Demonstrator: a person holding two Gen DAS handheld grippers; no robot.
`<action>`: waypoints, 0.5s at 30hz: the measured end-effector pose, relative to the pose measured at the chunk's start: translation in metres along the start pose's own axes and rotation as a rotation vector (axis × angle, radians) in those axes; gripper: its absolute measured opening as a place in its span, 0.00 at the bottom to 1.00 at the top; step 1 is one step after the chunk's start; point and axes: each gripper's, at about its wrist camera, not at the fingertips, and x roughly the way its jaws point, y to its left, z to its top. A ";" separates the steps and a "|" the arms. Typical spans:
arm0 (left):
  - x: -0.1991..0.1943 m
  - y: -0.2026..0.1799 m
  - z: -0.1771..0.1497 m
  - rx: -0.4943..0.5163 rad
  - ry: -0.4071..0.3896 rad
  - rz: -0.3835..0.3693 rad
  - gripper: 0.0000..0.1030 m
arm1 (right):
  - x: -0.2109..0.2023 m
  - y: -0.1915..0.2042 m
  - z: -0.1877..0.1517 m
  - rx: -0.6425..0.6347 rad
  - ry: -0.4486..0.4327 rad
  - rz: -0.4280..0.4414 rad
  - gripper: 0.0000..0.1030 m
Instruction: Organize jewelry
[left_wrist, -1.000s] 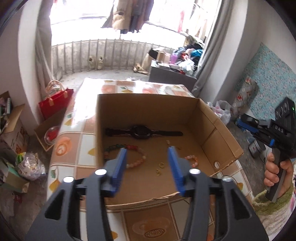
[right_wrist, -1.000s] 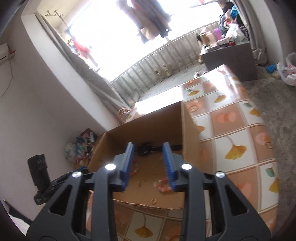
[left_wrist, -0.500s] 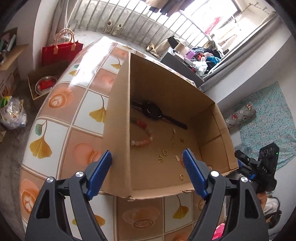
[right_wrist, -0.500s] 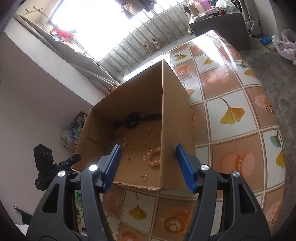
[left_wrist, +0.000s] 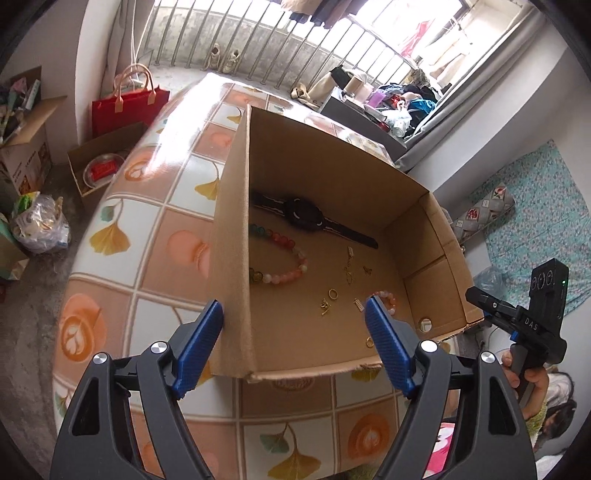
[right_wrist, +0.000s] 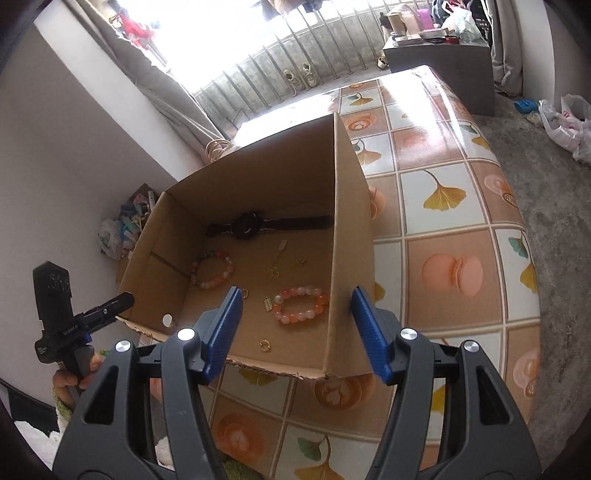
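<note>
Straddling the left wall of the cardboard box (left_wrist: 236, 229), the left claw (left_wrist: 293, 341) stands wide apart, gripping nothing. Inside lie the watch (left_wrist: 306, 216), a multicoloured bead bracelet (left_wrist: 284, 258), small gold pieces (left_wrist: 332, 293) and a pink bead bracelet (right_wrist: 301, 304). The right claw (right_wrist: 295, 330) spans the right wall, likewise spread and empty. Judgement: the box sits on the bench (right_wrist: 454, 236) with both walls bracketed; whether sorting is starting or finished is unsettled. The small pieces are too tiny to identify.
</note>
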 end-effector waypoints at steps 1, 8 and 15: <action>-0.006 -0.003 -0.002 0.016 -0.023 0.036 0.74 | -0.005 0.004 -0.003 -0.004 -0.013 -0.013 0.57; -0.055 -0.039 -0.023 0.163 -0.199 0.253 0.92 | -0.061 0.057 -0.028 -0.143 -0.189 -0.173 0.83; -0.065 -0.065 -0.038 0.191 -0.224 0.321 0.94 | -0.064 0.089 -0.056 -0.208 -0.200 -0.275 0.88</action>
